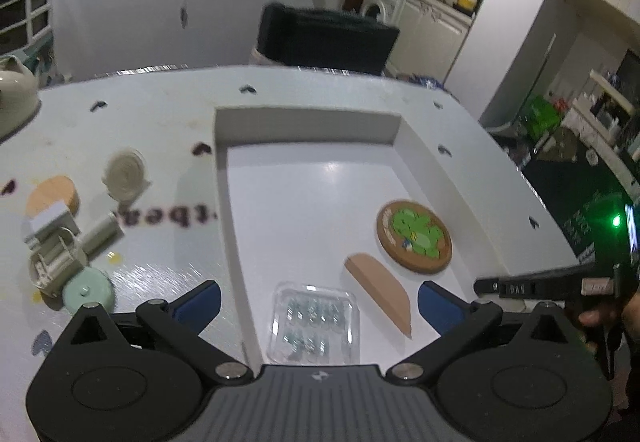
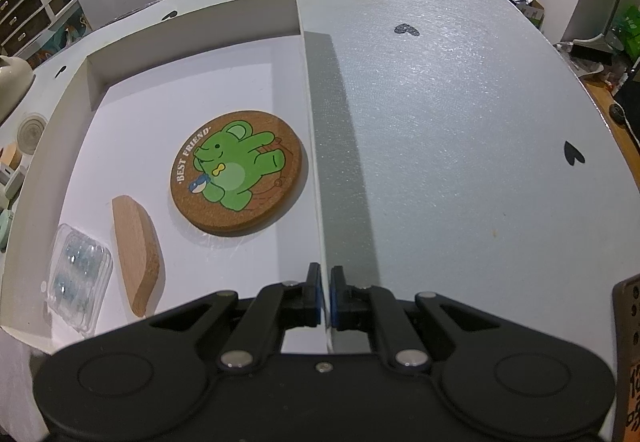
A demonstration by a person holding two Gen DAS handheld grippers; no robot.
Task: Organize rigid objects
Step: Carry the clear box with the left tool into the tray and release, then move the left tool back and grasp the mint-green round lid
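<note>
A shallow white box (image 1: 308, 126) (image 2: 192, 18) sits on the table. Inside it lie a round cork coaster with a green bear (image 1: 414, 236) (image 2: 238, 172), a half-oval wooden piece (image 1: 380, 292) (image 2: 136, 258) and a clear plastic case of small parts (image 1: 314, 326) (image 2: 78, 278). My left gripper (image 1: 319, 292) hovers wide open over the box's near end, above the plastic case, holding nothing. My right gripper (image 2: 325, 294) is shut on the box's right wall, its pads pinching the thin edge.
Left of the box lie a cream round piece (image 1: 125, 174), a wooden disc (image 1: 52, 194), a grey cylinder (image 1: 100, 232), a mint round lid (image 1: 88, 290) and a wire-framed part (image 1: 52, 258). A teapot (image 1: 16, 90) stands far left. A black chair (image 1: 324, 38) is behind the table.
</note>
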